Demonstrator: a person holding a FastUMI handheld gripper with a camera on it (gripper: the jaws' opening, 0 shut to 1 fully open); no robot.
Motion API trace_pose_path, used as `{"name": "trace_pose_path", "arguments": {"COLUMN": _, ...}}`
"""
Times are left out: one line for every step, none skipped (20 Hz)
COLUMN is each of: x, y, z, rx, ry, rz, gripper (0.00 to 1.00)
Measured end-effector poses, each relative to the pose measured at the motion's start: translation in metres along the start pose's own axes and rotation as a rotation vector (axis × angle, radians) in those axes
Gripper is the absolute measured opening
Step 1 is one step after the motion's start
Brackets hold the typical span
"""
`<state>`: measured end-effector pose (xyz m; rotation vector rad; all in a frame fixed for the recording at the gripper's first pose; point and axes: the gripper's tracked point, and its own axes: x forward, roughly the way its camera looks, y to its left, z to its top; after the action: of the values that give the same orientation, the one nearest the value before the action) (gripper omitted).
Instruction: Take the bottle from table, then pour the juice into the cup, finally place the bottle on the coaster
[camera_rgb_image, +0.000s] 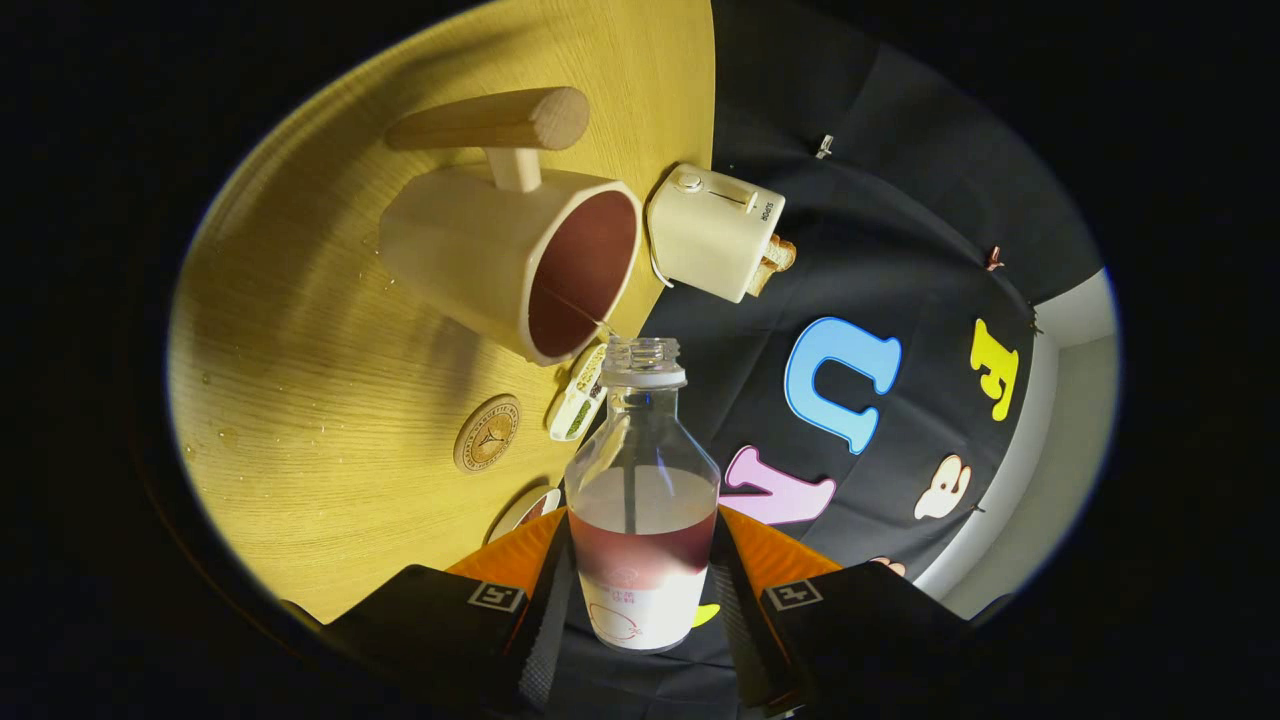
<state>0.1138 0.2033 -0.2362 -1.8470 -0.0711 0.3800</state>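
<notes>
I have the juice bottle clamped in the tool, both fingers pressed against its lower body at the label. The bottle's long axis runs straight ahead along the fingers, its uncapped mouth pointing away from me. The whole view is rolled, so I judge the bottle tipped well over, and the reddish juice sits in its lower part, short of the neck. The cream cup with the wooden handle stands on the desk just beyond the mouth, its open rim close to the bottle's lip and a little to one side. I judge I'm in the pouring step. The round coaster lies on the desk beside the bottle's shoulder, nearer than the cup. A small white toaster stands behind the cup.
</notes>
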Motion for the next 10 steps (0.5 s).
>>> {"name": "trace_pose_path", "arguments": {"x": 0.0005, "y": -0.0002, "z": 0.0, "rx": -0.002, "ry": 0.0, "rz": 0.0, "gripper": 0.72}}
{"name": "trace_pose_path", "arguments": {"x": 0.0009, "y": -0.0008, "z": 0.0004, "rx": -0.006, "ry": -0.002, "rz": -0.001, "gripper": 0.72}}
{"name": "trace_pose_path", "arguments": {"x": 0.0012, "y": -0.0014, "z": 0.0004, "rx": -0.011, "ry": -0.003, "rz": -0.005, "gripper": 0.72}}
{"name": "trace_pose_path", "arguments": {"x": 0.0007, "y": -0.0018, "z": 0.0002, "rx": -0.016, "ry": -0.005, "rz": -0.01, "gripper": 0.72}}
{"name": "trace_pose_path", "arguments": {"x": 0.0022, "y": -0.002, "z": 0.0009, "rx": -0.021, "ry": -0.007, "rz": -0.011, "gripper": 0.72}}
{"name": "trace_pose_path", "arguments": {"x": 0.002, "y": -0.0014, "z": 0.0007, "rx": -0.024, "ry": -0.009, "rz": -0.01, "gripper": 0.72}}
{"name": "trace_pose_path", "arguments": {"x": 0.0018, "y": -0.0014, "z": 0.0011, "rx": -0.029, "ry": -0.011, "rz": -0.012, "gripper": 0.72}}
{"name": "trace_pose_path", "arguments": {"x": 0.0013, "y": -0.0019, "z": 0.0015, "rx": -0.033, "ry": -0.012, "rz": -0.013, "gripper": 0.72}}
{"name": "trace_pose_path", "arguments": {"x": 0.0021, "y": -0.0022, "z": 0.0024, "rx": -0.037, "ry": -0.014, "rz": -0.014, "gripper": 0.72}}
{"name": "trace_pose_path", "arguments": {"x": 0.0025, "y": -0.002, "z": 0.0035, "rx": -0.041, "ry": -0.016, "rz": -0.015, "gripper": 0.72}}
